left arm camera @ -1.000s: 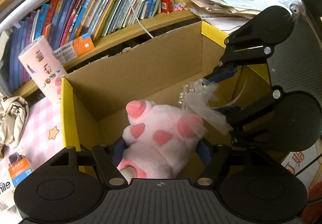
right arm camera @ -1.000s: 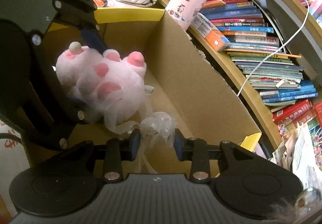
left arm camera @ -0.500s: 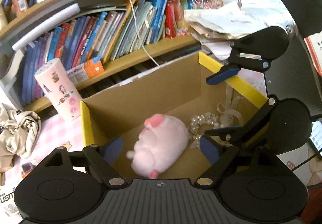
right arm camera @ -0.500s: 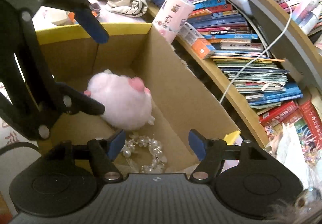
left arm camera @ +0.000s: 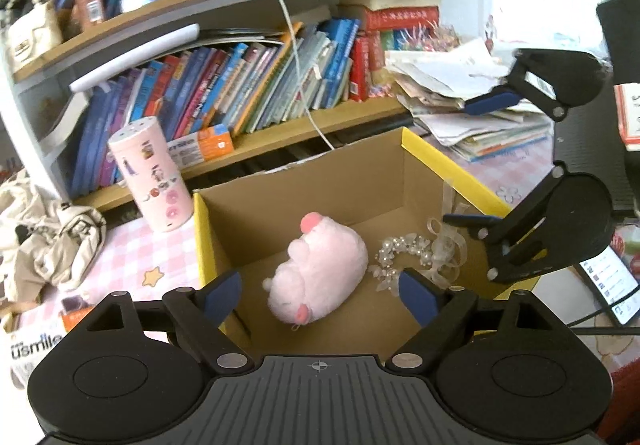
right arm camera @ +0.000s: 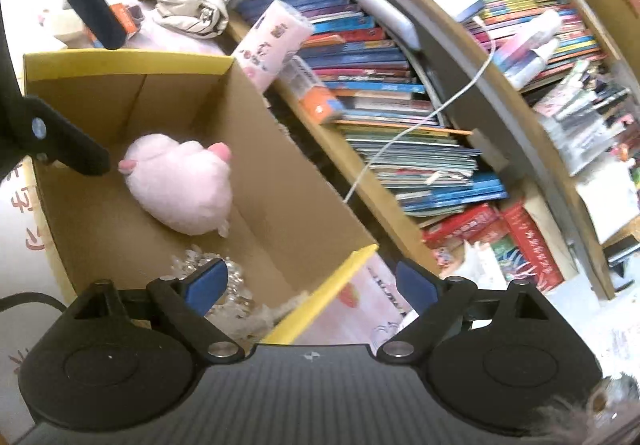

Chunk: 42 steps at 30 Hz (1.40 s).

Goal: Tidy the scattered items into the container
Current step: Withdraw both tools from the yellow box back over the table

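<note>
A pink plush pig (left arm camera: pixel 320 269) lies on its side on the floor of the open cardboard box (left arm camera: pixel 304 197) with yellow-taped rims. Beside it lies a pearl-and-ribbon ornament (left arm camera: pixel 416 253). My left gripper (left arm camera: pixel 320 295) hovers open above the box's near edge, with nothing between its blue pads. In the right wrist view the pig (right arm camera: pixel 184 185) and the ornament (right arm camera: pixel 224 277) rest in the box (right arm camera: pixel 120 61). My right gripper (right arm camera: pixel 312 283) is over the box's corner with its jaws opening and empty. Each gripper shows in the other's view: right gripper (left arm camera: pixel 480 161), left gripper (right arm camera: pixel 94 93).
A pink printed cylinder (left arm camera: pixel 150 173) stands just left of the box. Behind it runs a shelf packed with books (left arm camera: pixel 248 85), with a white cable (left arm camera: pixel 296 57) hanging down. A crumpled beige bag (left arm camera: pixel 52 233) lies at the left and stacked papers (left arm camera: pixel 460 105) at the right.
Both grippers opened and pulled up and back out of the box. The plush pig dropped from the left gripper and the ornament from the right; both now lie on the box floor.
</note>
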Each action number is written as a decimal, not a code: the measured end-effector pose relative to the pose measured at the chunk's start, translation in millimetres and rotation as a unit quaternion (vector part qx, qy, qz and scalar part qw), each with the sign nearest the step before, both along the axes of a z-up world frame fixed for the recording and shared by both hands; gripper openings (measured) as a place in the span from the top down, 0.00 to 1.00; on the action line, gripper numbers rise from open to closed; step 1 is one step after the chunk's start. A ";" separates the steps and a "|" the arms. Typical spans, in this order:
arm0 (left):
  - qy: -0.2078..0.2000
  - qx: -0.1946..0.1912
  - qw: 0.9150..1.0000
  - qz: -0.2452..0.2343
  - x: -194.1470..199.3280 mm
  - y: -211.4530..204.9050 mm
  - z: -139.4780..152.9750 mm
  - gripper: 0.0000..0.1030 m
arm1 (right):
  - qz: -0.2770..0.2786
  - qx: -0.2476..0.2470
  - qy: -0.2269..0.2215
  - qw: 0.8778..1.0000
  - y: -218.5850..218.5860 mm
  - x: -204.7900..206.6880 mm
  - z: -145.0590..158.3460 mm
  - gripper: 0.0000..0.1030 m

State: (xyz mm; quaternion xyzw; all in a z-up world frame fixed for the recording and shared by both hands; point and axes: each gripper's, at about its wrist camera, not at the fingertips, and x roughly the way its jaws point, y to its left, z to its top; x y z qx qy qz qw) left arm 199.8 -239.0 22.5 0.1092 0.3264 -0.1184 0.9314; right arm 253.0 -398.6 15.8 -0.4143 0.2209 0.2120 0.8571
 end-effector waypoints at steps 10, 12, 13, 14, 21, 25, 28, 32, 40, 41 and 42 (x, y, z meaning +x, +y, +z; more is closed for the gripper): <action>0.002 -0.023 1.000 0.012 -11.1 3.2 -2.1 0.14 | -0.050 0.116 0.015 0.992 -25.2 -11.0 18.6 0.11; 0.002 -0.022 1.000 0.009 -11.8 1.2 -2.2 0.14 | -0.056 0.129 0.016 0.990 -28.2 -11.9 21.1 0.11; 0.002 -0.022 1.000 0.008 -12.8 0.7 -2.3 0.14 | -0.058 0.133 0.017 0.989 -29.2 -11.6 21.9 0.11; 0.002 -0.022 1.000 0.006 -13.6 0.0 -2.2 0.14 | -0.060 0.137 0.020 0.989 -29.9 -11.1 22.1 0.11; 0.005 -0.020 1.000 0.007 -18.8 1.6 -1.9 0.14 | -0.066 0.157 0.045 0.984 -28.9 -15.4 17.7 0.11; 0.001 -0.023 1.000 0.004 -23.1 3.8 -1.2 0.14 | -0.074 0.168 0.053 0.982 -27.5 -22.3 16.2 0.11; -0.005 -0.026 1.000 0.002 -28.4 7.1 -0.3 0.14 | -0.084 0.177 0.053 0.979 -27.5 -28.6 18.2 0.11; -0.014 -0.035 0.999 -0.003 -37.4 14.5 2.1 0.14 | -0.108 0.196 0.048 0.973 -27.3 -40.3 21.8 0.11; -0.031 -0.044 0.998 -0.030 -64.1 35.0 9.6 0.14 | -0.168 0.234 0.037 0.957 -18.7 -77.6 27.6 0.11; -0.032 -0.044 0.998 -0.033 -69.1 38.9 10.2 0.14 | -0.177 0.237 0.036 0.955 -15.6 -83.3 27.5 0.11; -0.032 -0.046 0.998 -0.035 -74.5 43.7 10.9 0.14 | -0.185 0.239 0.036 0.952 -12.4 -88.5 27.6 0.11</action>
